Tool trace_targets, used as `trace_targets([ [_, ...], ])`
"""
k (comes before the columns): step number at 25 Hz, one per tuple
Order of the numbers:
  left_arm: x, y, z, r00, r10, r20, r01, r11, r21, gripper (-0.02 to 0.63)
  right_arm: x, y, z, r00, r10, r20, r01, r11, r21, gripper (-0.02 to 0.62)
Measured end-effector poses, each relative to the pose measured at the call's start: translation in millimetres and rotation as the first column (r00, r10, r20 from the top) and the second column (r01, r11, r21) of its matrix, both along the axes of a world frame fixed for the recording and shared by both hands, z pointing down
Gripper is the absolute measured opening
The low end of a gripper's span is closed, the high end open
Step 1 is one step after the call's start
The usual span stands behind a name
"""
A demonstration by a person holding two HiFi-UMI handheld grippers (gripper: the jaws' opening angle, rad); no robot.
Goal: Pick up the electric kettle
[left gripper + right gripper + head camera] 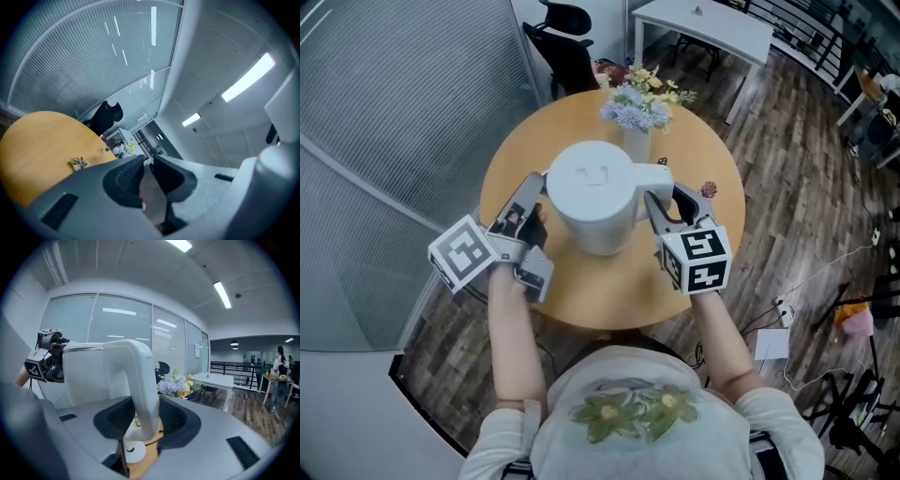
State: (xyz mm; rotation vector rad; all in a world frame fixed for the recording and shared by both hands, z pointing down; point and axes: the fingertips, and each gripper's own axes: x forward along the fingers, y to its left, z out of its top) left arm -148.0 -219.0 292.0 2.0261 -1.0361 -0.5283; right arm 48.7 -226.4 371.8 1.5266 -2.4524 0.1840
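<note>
The white electric kettle (595, 192) hangs above the round wooden table (525, 150), between my two grippers. My right gripper (664, 195) is shut on the kettle's curved handle (140, 380), which runs down between its dark pads (176, 420). My left gripper (539, 192) is at the kettle's left rim, with its jaws closed on a thin edge of the kettle (149, 187). In the right gripper view the kettle body (93, 376) fills the left, and the left gripper's marker cube (40, 366) shows behind it. A white round base (133, 451) lies on the table under the handle.
A vase of flowers (642, 103) stands at the table's far edge, just behind the kettle. A small plant ornament (709, 189) sits at the right edge. A frosted glass wall (394, 122) runs along the left. A black chair (567, 47) and a white table (703, 28) stand beyond.
</note>
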Motion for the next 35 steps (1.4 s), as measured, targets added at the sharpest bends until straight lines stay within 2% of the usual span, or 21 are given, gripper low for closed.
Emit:
trace_targets([
  [10,10,29,-6,1.000,0.020,-0.019,-0.020,1.000,0.006,0.067,7,33,-4,1.000,0.009,-0.009,-0.009,1.000,-0.013,0.167],
  [22,18,57,13,1.000,0.006,-0.022,-0.007,1.000,-0.016,0.067,14,62,16,1.000,0.009,-0.017,-0.010,0.999,-0.047,0.167],
  [28,18,71,25,0.999,-0.017,0.029,0.018,0.999,-0.040,0.067,18,77,25,1.000,0.014,-0.015,-0.015,0.998,-0.065,0.167],
  [35,24,88,36,0.998,-0.039,0.055,0.041,0.998,-0.050,0.067,25,93,34,1.000,0.019,-0.015,-0.020,0.997,-0.081,0.166],
])
